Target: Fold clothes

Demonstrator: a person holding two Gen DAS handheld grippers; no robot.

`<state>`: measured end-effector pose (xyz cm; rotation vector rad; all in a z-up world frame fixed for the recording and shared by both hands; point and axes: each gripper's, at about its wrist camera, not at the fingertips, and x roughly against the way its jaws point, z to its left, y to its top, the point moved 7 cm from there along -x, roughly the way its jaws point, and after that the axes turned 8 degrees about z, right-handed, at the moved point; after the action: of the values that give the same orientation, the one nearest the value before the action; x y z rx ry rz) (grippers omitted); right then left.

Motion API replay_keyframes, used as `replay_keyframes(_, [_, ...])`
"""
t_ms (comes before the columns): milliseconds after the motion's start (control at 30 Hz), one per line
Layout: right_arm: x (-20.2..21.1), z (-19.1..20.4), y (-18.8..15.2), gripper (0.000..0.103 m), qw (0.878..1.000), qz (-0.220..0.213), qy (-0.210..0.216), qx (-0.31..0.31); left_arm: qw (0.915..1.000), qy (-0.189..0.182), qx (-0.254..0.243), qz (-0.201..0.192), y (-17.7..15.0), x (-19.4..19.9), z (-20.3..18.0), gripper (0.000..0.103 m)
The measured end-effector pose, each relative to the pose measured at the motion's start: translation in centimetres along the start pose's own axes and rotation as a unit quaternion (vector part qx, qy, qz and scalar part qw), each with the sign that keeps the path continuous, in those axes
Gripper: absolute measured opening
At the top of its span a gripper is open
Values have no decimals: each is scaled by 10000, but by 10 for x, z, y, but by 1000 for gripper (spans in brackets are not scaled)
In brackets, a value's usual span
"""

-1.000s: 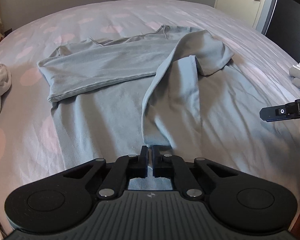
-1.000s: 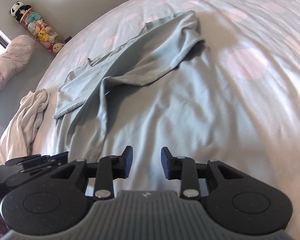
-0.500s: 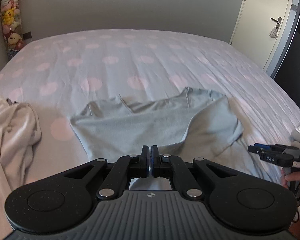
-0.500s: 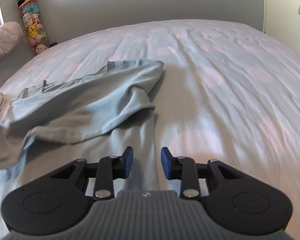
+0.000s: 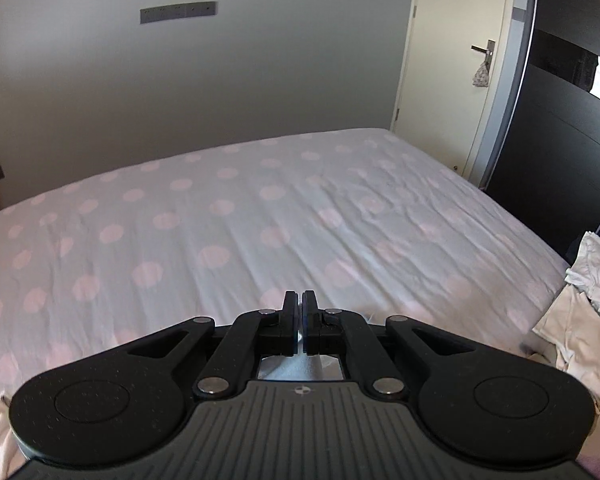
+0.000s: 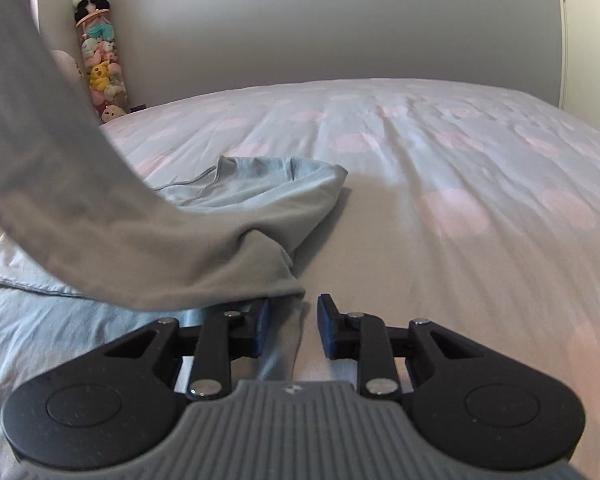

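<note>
Your left hand-held gripper [image 5: 299, 322] has its jaws pressed together, and there's a sliver of pale blue fabric pinched between them, so it's got the shirt [image 6: 148, 240] by an edge. From the left wrist view you mostly just see the polka-dot bed [image 5: 260, 220] stretching out ahead and a pile of white clothes [image 5: 580, 320] off at the right edge.

Your right hand-held gripper [image 6: 291, 326] is spread wide, holding nothing, sitting low over the bed with the shirt's edge just in front of its left finger. From that side, a big swath of the shirt hangs up toward the upper left, lifted off the bed, while the rest lies bunched on the bedsheet ahead. A tube of plush toys [image 6: 100, 64] stands in the corner.
</note>
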<state>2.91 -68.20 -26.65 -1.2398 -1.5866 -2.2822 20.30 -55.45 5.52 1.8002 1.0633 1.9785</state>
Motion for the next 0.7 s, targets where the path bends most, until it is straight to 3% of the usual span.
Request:
replay_keyframes(300, [-3,2,12,30,9990,-344,197,195,9989,18,-259,-386,76,9,-61,0])
replay_keyframes(467, [2,-1,22,29,9981,-559,270,21,9988,70,26,-480,95,4,-62,0])
replay_keyframes(600, [7,2,28,32,9963,-630,524,-273,9982,-89,-35,-592,107,2,-78,0])
replay_keyframes(700, [6,15,27,37,9962,-672,541,-88,9974,-232,-157,-658,114,2,-95,0])
